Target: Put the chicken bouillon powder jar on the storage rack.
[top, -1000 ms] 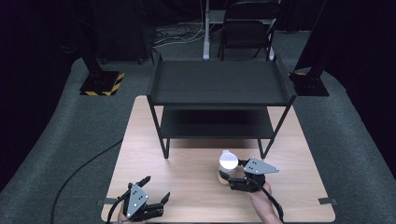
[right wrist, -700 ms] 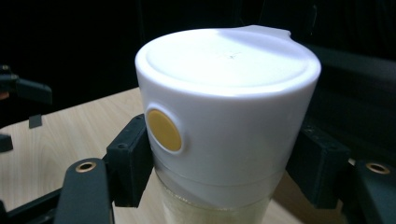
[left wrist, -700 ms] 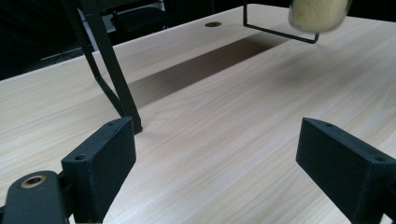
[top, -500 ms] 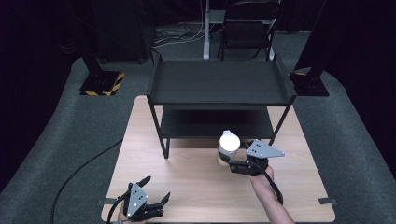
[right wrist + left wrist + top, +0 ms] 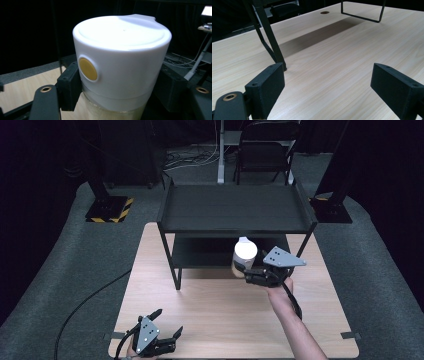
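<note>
Right hand-held gripper (image 5: 246, 271) clamping white-lidded jar (image 5: 245, 254), beside shelf (image 5: 235, 210)

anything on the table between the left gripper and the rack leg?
No. In the left gripper view, bare wood runs from the open left gripper to the rack leg; the high view shows the same. The jar sits in the right gripper.

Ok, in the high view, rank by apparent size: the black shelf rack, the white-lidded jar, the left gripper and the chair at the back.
Largest to smallest, as they look in the high view:
1. Black shelf rack
2. Chair, farther from the camera, so its true size is unsure
3. Left gripper
4. White-lidded jar, clamped by the right gripper
</note>
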The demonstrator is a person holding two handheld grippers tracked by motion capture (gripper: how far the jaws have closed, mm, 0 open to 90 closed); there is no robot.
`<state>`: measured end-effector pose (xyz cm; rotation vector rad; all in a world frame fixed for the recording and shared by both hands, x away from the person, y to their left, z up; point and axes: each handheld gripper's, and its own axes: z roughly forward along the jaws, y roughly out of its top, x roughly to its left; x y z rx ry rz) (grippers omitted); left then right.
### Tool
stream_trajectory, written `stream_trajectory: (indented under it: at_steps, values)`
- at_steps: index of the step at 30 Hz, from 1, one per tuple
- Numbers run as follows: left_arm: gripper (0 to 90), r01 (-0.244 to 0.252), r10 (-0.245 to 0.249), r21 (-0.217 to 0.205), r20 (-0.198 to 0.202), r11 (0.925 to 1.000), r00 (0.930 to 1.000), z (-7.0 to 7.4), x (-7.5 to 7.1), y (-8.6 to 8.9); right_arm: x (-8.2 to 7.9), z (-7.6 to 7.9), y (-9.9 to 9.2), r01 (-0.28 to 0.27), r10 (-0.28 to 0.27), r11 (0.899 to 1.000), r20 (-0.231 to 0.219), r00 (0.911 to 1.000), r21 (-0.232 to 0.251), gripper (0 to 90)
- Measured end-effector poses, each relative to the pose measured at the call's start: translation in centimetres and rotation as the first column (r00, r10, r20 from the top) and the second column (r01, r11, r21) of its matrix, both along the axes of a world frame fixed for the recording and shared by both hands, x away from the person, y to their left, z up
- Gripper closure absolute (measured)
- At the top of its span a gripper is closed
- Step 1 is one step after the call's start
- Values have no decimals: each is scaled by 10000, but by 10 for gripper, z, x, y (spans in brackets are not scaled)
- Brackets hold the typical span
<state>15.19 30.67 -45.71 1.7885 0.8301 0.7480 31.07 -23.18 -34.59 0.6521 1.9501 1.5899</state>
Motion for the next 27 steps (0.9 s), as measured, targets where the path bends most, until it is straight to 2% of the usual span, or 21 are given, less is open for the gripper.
stream_trajectory:
  at_steps: [5, 11, 18, 20, 22, 23, 25, 27]
  values:
    - [119, 10, -10, -13, 16, 10000, 10000, 0, 0, 1, 15, 5, 5, 353, -353, 9994, -163, 9992, -39, 302]
    - [119, 36, -36, -25, 13, 10000, 10000, 0, 0, 1, 31, 7, 9, 518, -517, 9986, -271, 9983, 43, 302]
    - [119, 71, -71, -2, 7, 10000, 10000, 0, 1, 1, 46, 7, 15, 508, -507, 9987, -646, 9966, -11, 300]
    - [119, 77, -77, 11, 2, 10000, 10000, 0, 1, 0, 51, 5, 13, 472, -454, 9987, -790, 9958, 215, 298]
    - [119, 83, -83, 15, -2, 10000, 10000, 0, 1, 0, 53, 4, 11, 439, -408, 9985, -864, 9954, 340, 291]
    - [119, 95, -95, 21, -2, 10000, 10000, 0, 1, 0, 51, 3, 13, 514, -490, 9982, -764, 9959, 305, 255]
    - [119, 102, -102, 39, 10, 9999, 9999, 0, 1, 0, 47, 6, 15, 554, -559, 9984, -675, 9962, -86, 215]
    - [120, 98, -98, 64, 12, 9999, 10000, 0, 1, -1, 45, 7, 12, 389, -401, 9991, -665, 9970, -190, 179]
